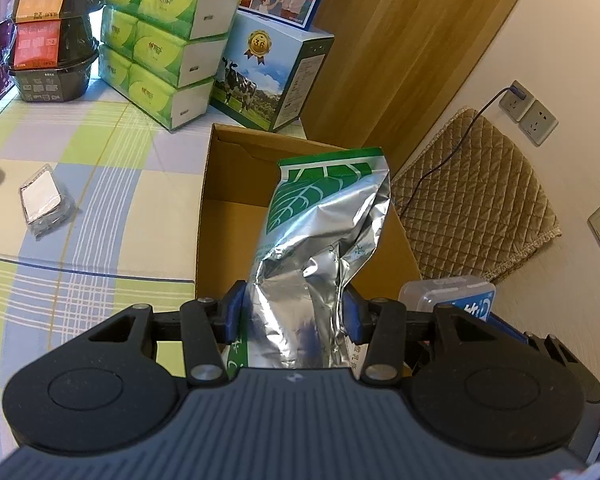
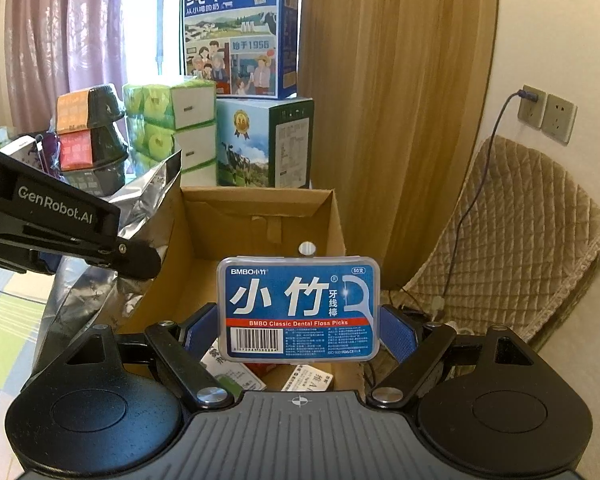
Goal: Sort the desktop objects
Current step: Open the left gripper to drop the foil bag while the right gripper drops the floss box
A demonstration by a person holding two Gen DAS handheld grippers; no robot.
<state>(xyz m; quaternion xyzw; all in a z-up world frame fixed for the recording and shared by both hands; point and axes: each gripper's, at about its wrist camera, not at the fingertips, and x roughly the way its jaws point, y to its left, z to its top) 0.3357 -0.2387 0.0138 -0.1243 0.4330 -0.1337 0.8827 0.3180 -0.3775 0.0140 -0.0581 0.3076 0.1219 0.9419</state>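
Note:
My left gripper (image 1: 291, 312) is shut on a silver foil pouch (image 1: 320, 224) with a green leaf print, held upright over the open cardboard box (image 1: 220, 184). The same pouch (image 2: 140, 208) and left gripper body (image 2: 60, 224) show at the left of the right wrist view. My right gripper (image 2: 298, 332) is shut on a blue dental floss picks box (image 2: 298, 308), held over the cardboard box (image 2: 332, 220). That floss box (image 1: 452, 296) also peeks in at the right of the left wrist view. Small packets (image 2: 236, 372) lie in the box bottom.
Stacked green tissue packs (image 1: 160, 40), black instant-food bowls (image 1: 56, 32) and milk cartons (image 1: 272, 76) stand behind the box. A small clear packet (image 1: 44, 200) lies on the checked tablecloth (image 1: 100, 152). A quilted pad (image 1: 472, 196) and wall sockets (image 1: 528, 112) are to the right.

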